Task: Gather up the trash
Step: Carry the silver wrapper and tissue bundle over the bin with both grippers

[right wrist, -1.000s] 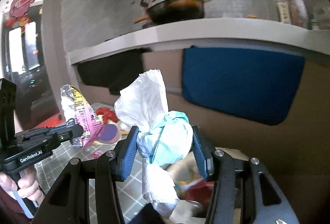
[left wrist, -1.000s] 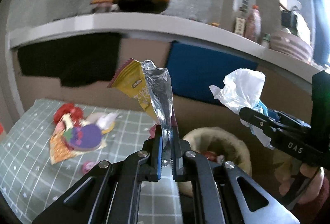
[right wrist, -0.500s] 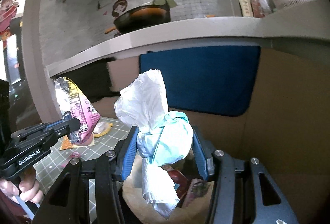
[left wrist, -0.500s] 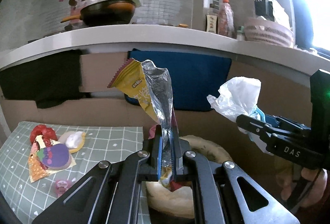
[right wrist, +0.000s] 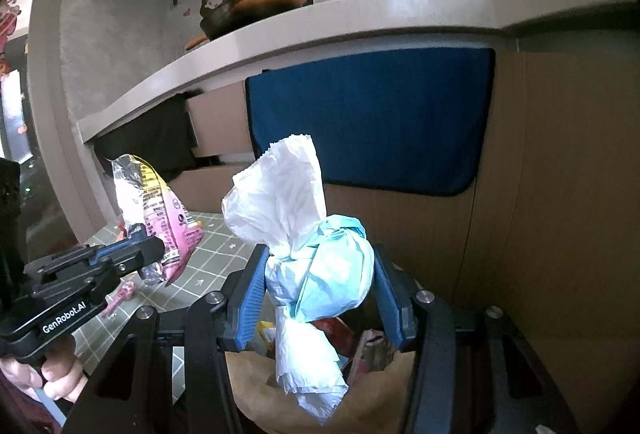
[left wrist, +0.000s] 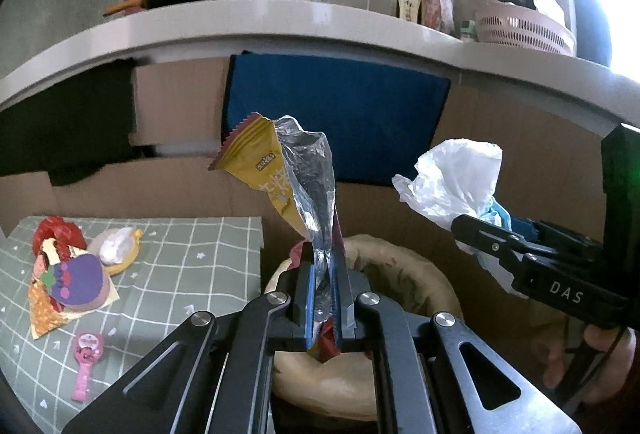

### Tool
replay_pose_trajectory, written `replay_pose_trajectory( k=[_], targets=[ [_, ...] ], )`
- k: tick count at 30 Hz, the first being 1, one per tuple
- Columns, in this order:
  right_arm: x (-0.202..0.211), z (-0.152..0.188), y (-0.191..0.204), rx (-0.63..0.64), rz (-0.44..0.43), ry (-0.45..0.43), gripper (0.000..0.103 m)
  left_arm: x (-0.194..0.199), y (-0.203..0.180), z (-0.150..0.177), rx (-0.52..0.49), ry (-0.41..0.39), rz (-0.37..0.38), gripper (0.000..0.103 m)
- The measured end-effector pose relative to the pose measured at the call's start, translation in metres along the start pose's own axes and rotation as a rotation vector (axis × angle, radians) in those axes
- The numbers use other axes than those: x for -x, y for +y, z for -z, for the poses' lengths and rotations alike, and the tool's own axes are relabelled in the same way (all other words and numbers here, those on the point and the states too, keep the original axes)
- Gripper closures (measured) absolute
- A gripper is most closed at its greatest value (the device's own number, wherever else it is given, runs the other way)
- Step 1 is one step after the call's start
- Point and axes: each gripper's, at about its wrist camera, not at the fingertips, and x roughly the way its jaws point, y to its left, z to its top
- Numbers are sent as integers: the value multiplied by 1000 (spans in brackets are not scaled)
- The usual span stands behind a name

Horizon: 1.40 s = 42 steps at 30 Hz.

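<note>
My left gripper (left wrist: 325,266) is shut on a yellow and silver snack wrapper (left wrist: 292,186) that stands up from its jaws, above a tan paper trash bag (left wrist: 404,274). The same wrapper (right wrist: 156,218) and left gripper (right wrist: 156,250) show at the left of the right wrist view. My right gripper (right wrist: 320,274) is shut on a knotted white and light blue plastic bag (right wrist: 320,266), held over the trash bag (right wrist: 256,378), which holds red and yellow wrappers. That plastic bag (left wrist: 456,182) and right gripper (left wrist: 472,234) appear at the right of the left wrist view.
A low table with a green checked cloth (left wrist: 180,274) stands left of the trash bag, bearing a pile of colourful wrappers (left wrist: 68,278) and a small pink toy (left wrist: 86,358). Cardboard panels and a blue mat (left wrist: 336,122) back the scene under a white counter (left wrist: 280,26).
Both grippers have moved right and down, from over the table edge to above the trash bag, each still holding its piece. The bag's opening now lies directly under them.
</note>
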Motion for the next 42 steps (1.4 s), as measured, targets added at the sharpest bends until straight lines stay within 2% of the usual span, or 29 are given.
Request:
replay_pose_trajectory(
  k=[8, 14, 25, 42],
  targets=[
    [-24, 9, -3, -12, -1, 56, 56, -32, 13, 14, 56, 95, 21, 96],
    [-46, 16, -4, -23, -5, 104, 56, -50, 16, 22, 74, 134, 31, 96],
    [-70, 26, -10, -49, -3, 154, 55, -69, 17, 26, 90, 189, 68, 96],
    [-82, 33, -16, -66, 33, 191, 54, -79, 23, 31, 112, 212, 97, 96]
  ],
)
